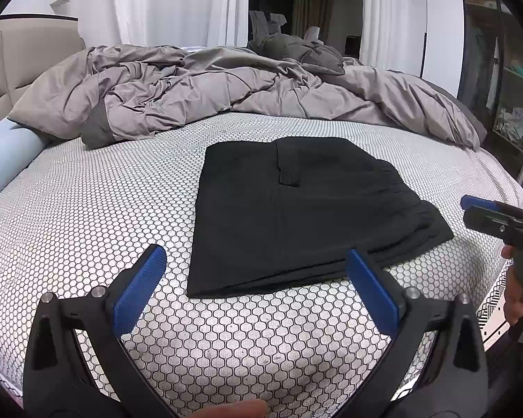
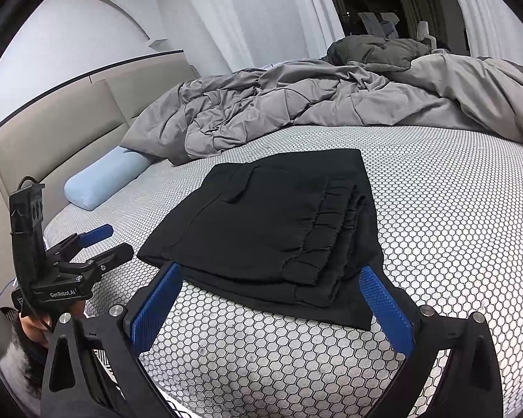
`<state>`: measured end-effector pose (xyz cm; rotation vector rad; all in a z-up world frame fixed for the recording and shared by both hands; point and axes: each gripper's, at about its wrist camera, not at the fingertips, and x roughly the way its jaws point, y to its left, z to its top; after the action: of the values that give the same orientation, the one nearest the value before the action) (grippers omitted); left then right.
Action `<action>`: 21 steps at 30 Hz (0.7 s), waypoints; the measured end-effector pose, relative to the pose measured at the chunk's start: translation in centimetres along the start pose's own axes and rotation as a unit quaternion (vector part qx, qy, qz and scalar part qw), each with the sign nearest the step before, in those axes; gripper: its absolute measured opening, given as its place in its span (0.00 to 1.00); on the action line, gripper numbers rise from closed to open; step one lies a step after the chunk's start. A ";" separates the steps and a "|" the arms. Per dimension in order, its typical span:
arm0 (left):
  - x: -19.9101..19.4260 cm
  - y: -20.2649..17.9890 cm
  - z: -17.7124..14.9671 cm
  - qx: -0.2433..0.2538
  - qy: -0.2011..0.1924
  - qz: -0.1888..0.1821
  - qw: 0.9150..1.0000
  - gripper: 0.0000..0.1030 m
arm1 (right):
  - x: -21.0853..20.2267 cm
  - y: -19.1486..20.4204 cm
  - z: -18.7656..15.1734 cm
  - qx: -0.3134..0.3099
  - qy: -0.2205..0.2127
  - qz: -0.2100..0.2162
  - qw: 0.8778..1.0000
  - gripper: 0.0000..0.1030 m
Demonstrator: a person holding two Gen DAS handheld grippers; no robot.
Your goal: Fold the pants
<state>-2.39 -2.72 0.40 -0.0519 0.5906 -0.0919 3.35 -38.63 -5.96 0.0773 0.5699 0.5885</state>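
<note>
Pants: black fabric pants (image 1: 296, 209) are laid folded into a compact, roughly rectangular stack on the bed; the gathered elastic waistband (image 2: 331, 230) is seen on top, toward the right side of the stack.
Bed surface: a white sheet with black honeycomb print (image 1: 87, 216) is spread under the pants.
Left gripper: the black hand-held gripper with blue finger pads (image 1: 258, 268) is held above the sheet at the near edge of the pants; its fingers are spread wide apart and nothing is gripped.
Right gripper: the matching black and blue gripper (image 2: 272, 285) is held at the near, waistband-side edge of the stack; its fingers are likewise spread wide, with nothing between them.
Contact: no touching of the pants by either gripper can be confirmed.
Bedding: a rumpled grey quilted duvet (image 1: 198, 90) is heaped behind the pants, well apart.
Bolster: a pale blue cylindrical pillow (image 2: 104, 181) is lodged against the beige padded headboard (image 2: 52, 132).
</note>
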 end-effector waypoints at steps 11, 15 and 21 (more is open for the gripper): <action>0.0 0.1 0.0 0.000 0.000 -0.002 1.000 0.99 | 0.1 0.0 0.0 0.000 0.000 0.000 1.000 1.00; 0.0 0.0 0.0 0.000 0.000 -0.002 1.000 0.99 | 0.1 0.0 0.0 0.000 0.000 -0.001 1.000 1.00; 0.0 0.1 -0.1 0.001 0.000 -0.002 1.000 0.99 | 0.2 0.1 0.0 0.000 0.002 -0.002 1.000 1.00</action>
<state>-2.45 -2.66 0.37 -0.0518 0.5905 -0.0965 3.46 -38.45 -6.05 0.0755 0.5730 0.5846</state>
